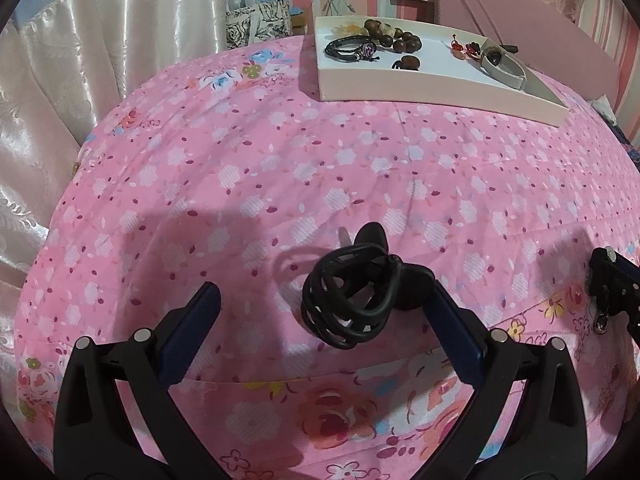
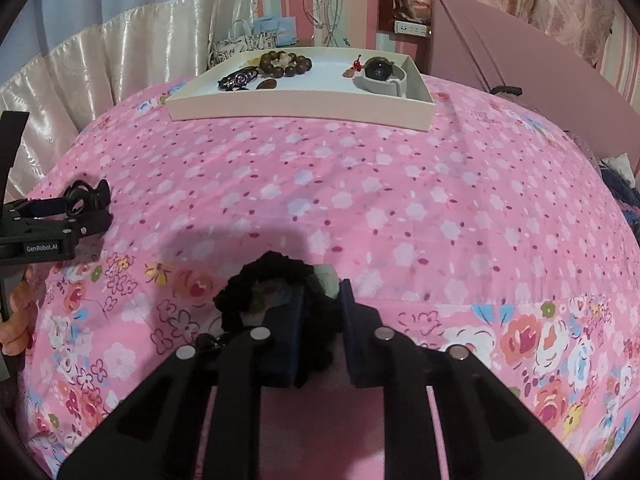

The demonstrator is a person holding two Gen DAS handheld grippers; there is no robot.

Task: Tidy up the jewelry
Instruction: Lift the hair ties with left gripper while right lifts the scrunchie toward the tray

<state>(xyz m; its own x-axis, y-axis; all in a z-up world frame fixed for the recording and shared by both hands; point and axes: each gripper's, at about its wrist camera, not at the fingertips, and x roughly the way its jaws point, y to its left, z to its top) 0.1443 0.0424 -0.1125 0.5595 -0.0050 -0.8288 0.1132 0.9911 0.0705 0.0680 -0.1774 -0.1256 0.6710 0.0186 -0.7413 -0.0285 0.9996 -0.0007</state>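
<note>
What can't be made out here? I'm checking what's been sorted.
- Fluffy black scrunchie, right wrist view: near part hidden behind the right gripper closed on it.
- Small red charms in the shallow white tray, left wrist view: too small to identify.

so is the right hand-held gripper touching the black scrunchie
Touching: the right wrist view shows the right hand-held gripper with both pads pressed onto the black scrunchie.

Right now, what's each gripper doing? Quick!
Left gripper: open, fingers apart around the black hair clip.
Right gripper: closed on the black scrunchie.
</note>
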